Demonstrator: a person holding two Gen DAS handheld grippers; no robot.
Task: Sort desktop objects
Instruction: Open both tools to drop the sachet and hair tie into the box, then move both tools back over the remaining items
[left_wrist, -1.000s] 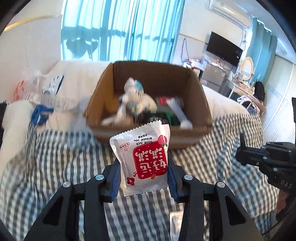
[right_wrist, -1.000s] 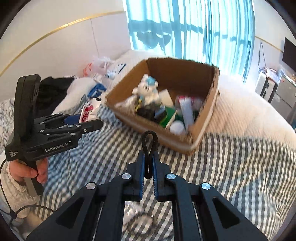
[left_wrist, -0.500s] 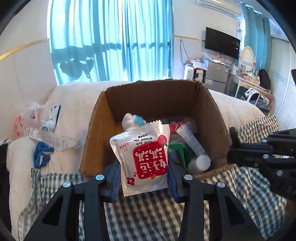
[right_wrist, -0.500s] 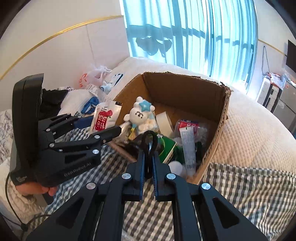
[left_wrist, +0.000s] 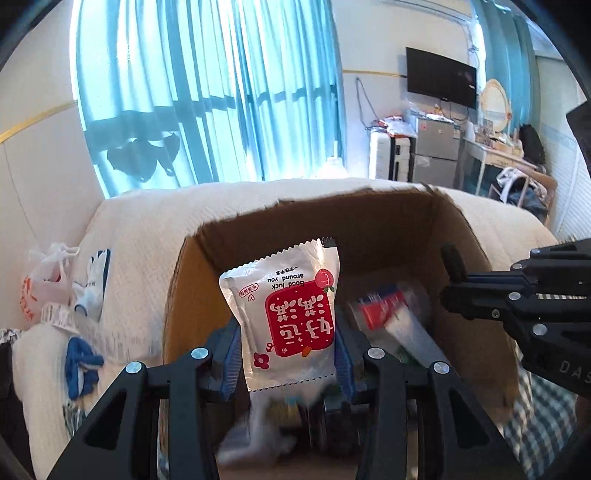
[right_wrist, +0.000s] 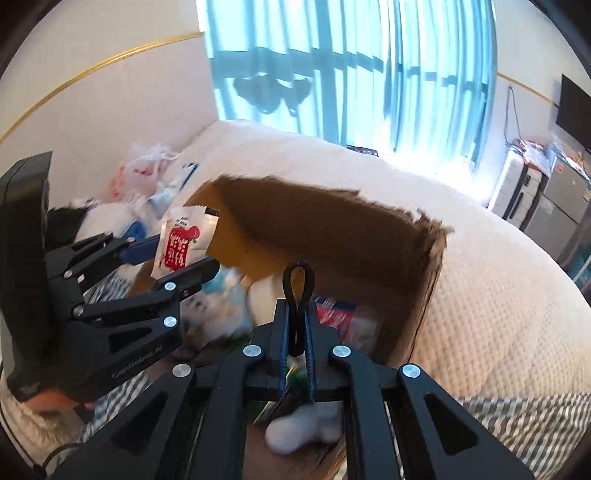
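Both grippers hovering over cardboard box (left_wrist: 369, 221): left gripper (left_wrist: 288, 354) clamping snack packet (left_wrist: 291, 317), right gripper (right_wrist: 297, 332) pinching black loop (right_wrist: 298, 280); early release risking drop outside rim.

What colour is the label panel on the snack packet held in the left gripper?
Red, with white characters, on a white snack packet. It shows best in the left wrist view.

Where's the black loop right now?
The black loop is pinched upright in the right gripper, at the centre of the right wrist view, above the open cardboard box; the left gripper with the snack packet is beside it.
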